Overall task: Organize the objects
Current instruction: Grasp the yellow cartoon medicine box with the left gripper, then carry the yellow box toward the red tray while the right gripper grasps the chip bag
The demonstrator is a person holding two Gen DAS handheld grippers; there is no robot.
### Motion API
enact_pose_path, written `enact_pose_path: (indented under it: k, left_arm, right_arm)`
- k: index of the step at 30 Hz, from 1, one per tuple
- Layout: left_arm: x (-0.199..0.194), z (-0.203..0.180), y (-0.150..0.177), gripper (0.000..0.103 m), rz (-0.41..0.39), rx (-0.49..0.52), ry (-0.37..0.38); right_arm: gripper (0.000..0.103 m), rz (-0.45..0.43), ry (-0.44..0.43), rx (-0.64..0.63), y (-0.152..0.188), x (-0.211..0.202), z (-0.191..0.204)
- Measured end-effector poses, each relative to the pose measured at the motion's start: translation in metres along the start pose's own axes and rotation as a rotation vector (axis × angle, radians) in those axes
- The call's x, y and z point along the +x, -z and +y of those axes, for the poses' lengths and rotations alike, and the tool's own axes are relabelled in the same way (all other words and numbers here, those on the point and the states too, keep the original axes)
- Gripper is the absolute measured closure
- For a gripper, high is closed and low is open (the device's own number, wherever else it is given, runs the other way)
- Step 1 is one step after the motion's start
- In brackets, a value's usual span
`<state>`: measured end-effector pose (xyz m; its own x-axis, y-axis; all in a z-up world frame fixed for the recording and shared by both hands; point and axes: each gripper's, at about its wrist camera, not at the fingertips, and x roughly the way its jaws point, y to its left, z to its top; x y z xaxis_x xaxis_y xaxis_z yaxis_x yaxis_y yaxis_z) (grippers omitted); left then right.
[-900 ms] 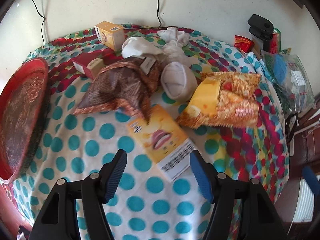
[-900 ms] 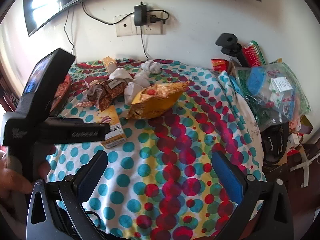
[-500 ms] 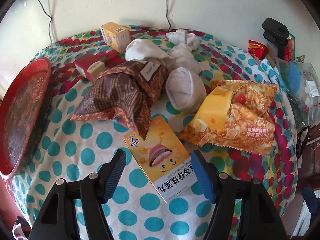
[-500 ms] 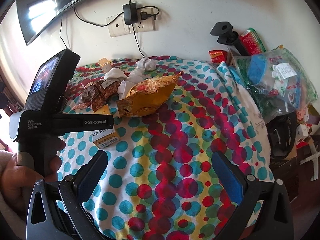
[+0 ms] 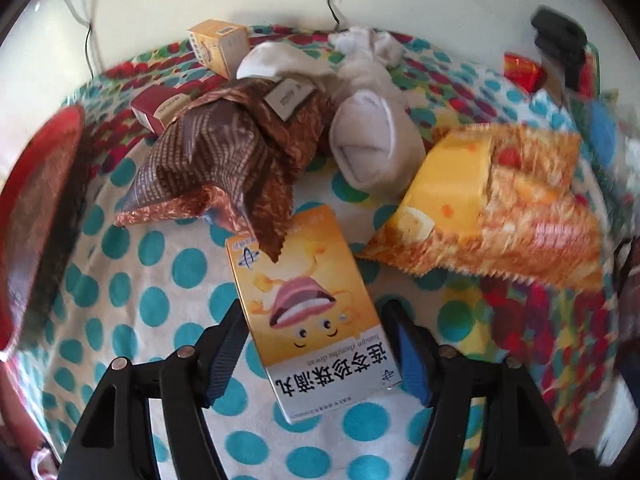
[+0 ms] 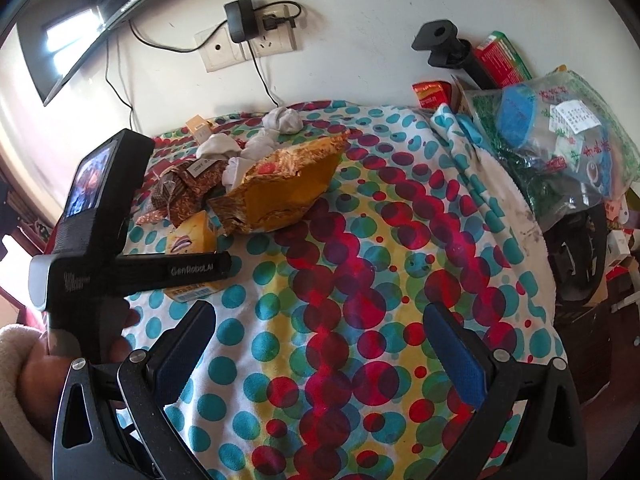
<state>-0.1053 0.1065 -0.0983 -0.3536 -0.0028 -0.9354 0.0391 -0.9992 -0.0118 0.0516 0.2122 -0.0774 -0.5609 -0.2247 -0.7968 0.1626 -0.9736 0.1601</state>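
The left gripper (image 5: 314, 344) has been advanced until its wide-open fingers straddle the yellow medicine box (image 5: 308, 308), seemingly untouched, so grasping appears imminent.

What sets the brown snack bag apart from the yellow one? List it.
The brown snack bag is dark, striped and carries a white tag; the yellow snack bag is bright, with pictured food. The brown one's corner overlaps the medicine box; the yellow one lies beside it. Both are crinkled foil.

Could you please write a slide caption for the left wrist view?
Open left tool straddling a yellow medicine box on the dotted cloth, snack bags behind.
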Motion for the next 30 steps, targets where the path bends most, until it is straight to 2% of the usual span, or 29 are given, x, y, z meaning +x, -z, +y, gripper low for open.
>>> enact_pose_path:
  k: [7, 12, 22, 30]
  left_arm:
    - [-0.002, 0.005, 0.008, 0.034, -0.068, 0.091, 0.052]
    - [-0.007, 0.007, 0.008, 0.05, -0.102, 0.132, 0.072]
    - [-0.012, 0.01, 0.005, 0.051, -0.107, 0.162, 0.072]
    - [-0.015, 0.014, 0.01, 0.051, -0.114, 0.169, 0.075]
  right_arm:
    - [0.0, 0.013, -0.027, 0.032, -0.003, 0.008, 0.0]
    - [0.0, 0.015, -0.03, 0.026, -0.005, 0.011, 0.005]
    - [0.0, 0.004, -0.013, 0.031, -0.016, 0.015, 0.011]
    - [0.0, -0.024, -0.01, 0.017, -0.036, 0.019, 0.03]
